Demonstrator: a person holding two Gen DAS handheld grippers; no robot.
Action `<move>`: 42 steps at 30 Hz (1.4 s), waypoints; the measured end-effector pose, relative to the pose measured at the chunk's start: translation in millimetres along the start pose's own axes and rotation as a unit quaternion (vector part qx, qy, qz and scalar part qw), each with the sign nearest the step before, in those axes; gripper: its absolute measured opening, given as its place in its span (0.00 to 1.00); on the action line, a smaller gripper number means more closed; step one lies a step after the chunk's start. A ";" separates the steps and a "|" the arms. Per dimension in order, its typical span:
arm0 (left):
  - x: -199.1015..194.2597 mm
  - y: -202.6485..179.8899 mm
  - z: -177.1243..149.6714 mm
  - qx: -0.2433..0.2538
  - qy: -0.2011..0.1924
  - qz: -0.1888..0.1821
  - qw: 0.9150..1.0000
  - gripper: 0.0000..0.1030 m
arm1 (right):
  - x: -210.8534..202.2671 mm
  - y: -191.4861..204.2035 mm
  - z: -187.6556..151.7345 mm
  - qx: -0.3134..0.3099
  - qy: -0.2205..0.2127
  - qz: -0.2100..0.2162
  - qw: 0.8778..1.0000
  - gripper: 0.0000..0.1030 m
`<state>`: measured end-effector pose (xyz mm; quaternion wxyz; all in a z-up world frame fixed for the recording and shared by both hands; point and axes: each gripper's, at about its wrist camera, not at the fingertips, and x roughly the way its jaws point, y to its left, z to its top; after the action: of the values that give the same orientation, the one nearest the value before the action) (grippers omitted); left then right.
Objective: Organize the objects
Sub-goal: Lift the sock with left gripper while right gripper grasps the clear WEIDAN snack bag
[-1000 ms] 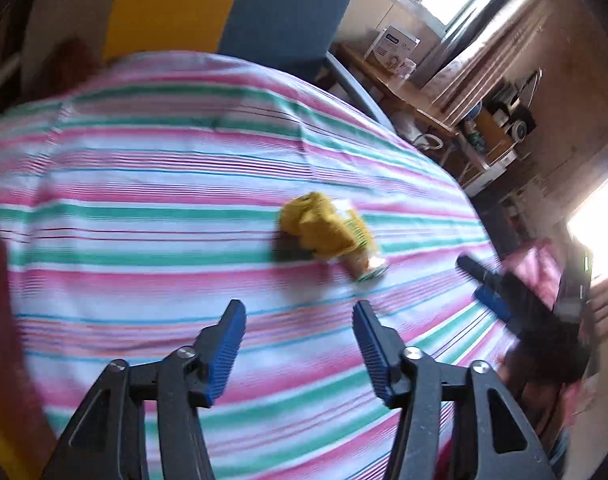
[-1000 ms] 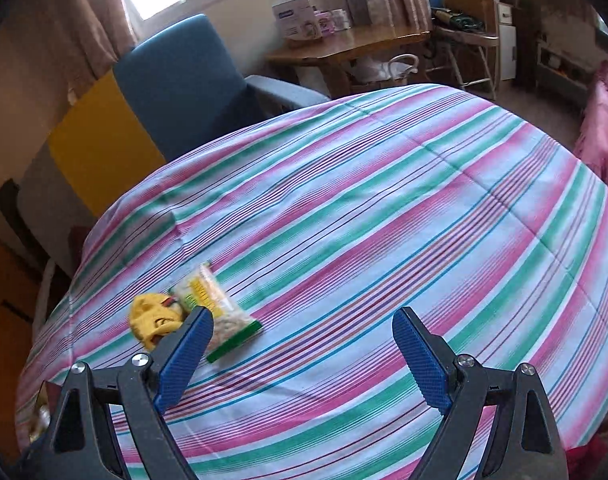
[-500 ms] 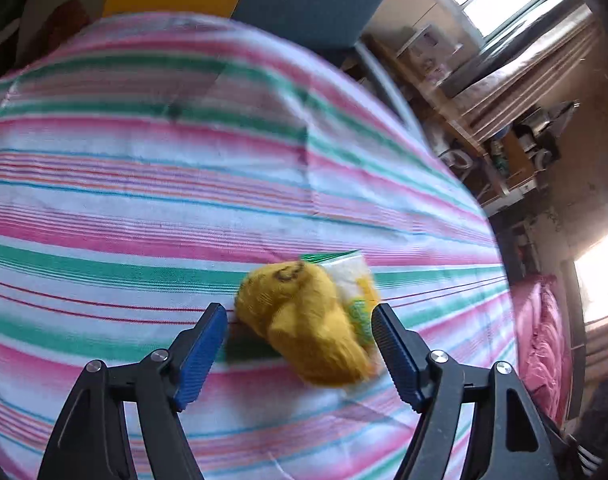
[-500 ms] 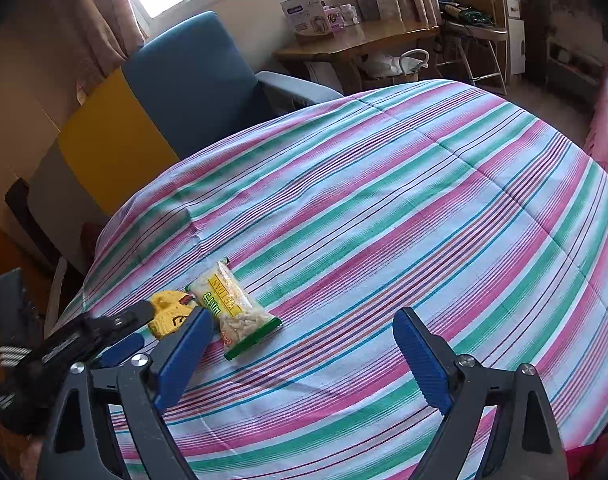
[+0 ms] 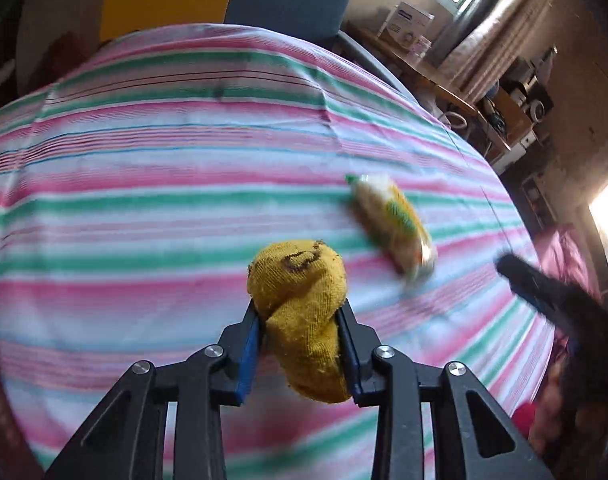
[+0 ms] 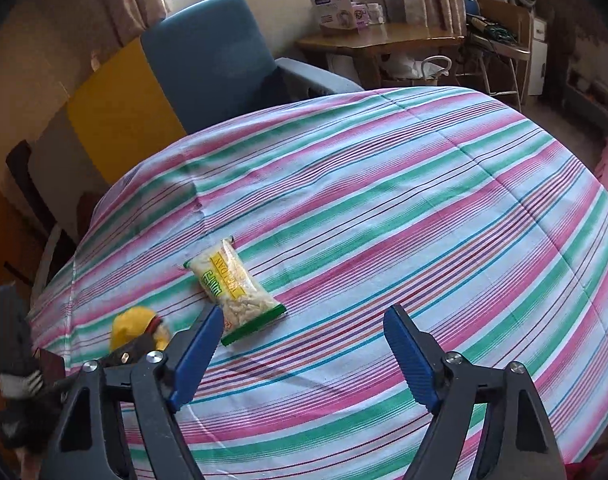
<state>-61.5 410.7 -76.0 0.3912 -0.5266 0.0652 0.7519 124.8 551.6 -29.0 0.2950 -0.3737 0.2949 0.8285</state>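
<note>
My left gripper (image 5: 300, 312) is shut on a rolled yellow sock (image 5: 300, 304) and holds it just above the striped tablecloth (image 5: 144, 208). The sock also shows in the right wrist view (image 6: 134, 326), at the left. A clear snack packet with yellow and green print (image 6: 234, 284) lies flat on the cloth; in the left wrist view it (image 5: 392, 224) is to the right of and beyond the sock. My right gripper (image 6: 304, 344) is open and empty, hovering over the cloth just right of the packet.
A blue and yellow armchair (image 6: 208, 60) stands behind the table. A wooden side table (image 6: 380, 40) with boxes is at the back right. The cloth (image 6: 424, 200) covers the whole tabletop, its edge dropping off at left and right.
My left gripper has closed on the yellow sock and lifted it away from the packet. My right gripper has moved slightly closer to the packet and stays open.
</note>
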 end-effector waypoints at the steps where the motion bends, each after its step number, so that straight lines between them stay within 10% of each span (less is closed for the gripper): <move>1: -7.0 3.2 -7.6 0.005 -0.001 0.004 1.000 0.33 | 2.7 2.3 -1.5 0.002 0.003 -0.004 1.000 0.81; 19: -108.7 41.9 -64.5 0.012 -0.060 0.034 0.998 0.34 | 113.0 81.2 24.7 -0.150 0.088 -0.040 0.984 0.89; 22: -120.6 48.7 -68.9 0.010 -0.072 0.050 0.996 0.34 | 119.7 90.4 10.1 -0.187 0.085 -0.054 0.977 0.78; 24: -127.4 53.7 -71.3 0.007 -0.079 0.058 0.995 0.34 | 110.3 99.2 -0.3 -0.208 0.081 -0.043 0.974 0.41; 42: -179.8 66.1 -111.6 0.008 -0.131 0.090 0.987 0.34 | 43.0 114.9 -107.7 -0.295 0.076 -0.015 0.952 0.40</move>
<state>2.7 215.0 6.0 0.3312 -0.4126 0.0671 0.8459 67.7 411.9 -91.2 0.1605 -0.5099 0.0530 0.8435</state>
